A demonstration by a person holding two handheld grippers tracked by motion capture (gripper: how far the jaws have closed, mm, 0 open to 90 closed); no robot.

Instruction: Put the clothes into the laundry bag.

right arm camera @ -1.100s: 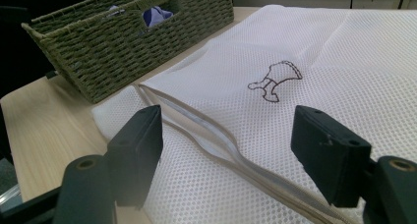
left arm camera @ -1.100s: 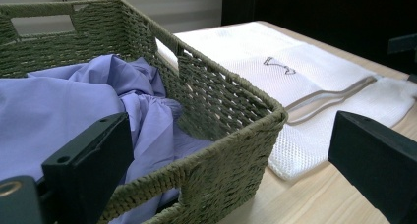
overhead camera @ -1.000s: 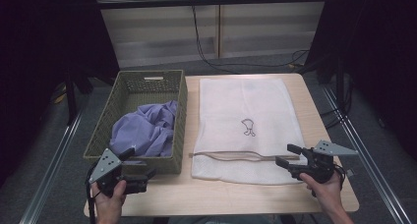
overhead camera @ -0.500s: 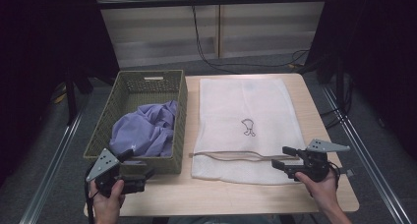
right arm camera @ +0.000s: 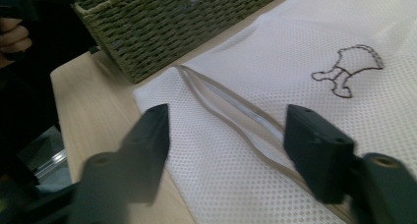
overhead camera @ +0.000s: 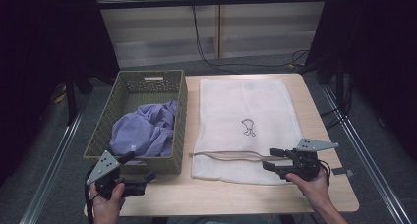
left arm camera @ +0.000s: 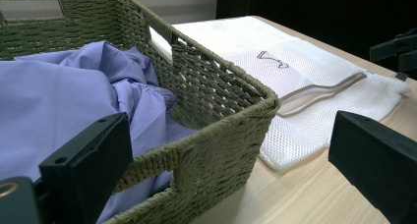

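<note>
Since a second ago, my right gripper (overhead camera: pixel 272 158) edged further over the mesh bag (overhead camera: pixel 244 122), its fingers closing partway, still apart.
Zipper (right arm camera: pixel 231 115) lay between them, unpinched; bag flat on worktop (overhead camera: pixel 314 106) beside basket (overhead camera: pixel 178 112). Left gripper (overhead camera: pixel 141 167) gaped, holding nothing.

A white mesh laundry bag (overhead camera: pixel 243 121) lies flat on the right half of the tabletop (overhead camera: pixel 236 197), its long side running away from the person. A small dark outline drawing sits near its middle. Across its near end runs a beige zipper (overhead camera: pixel 231 155), partly open and wavy. The bag's left edge lies just beside the woven basket (overhead camera: pixel 179 103).
</note>
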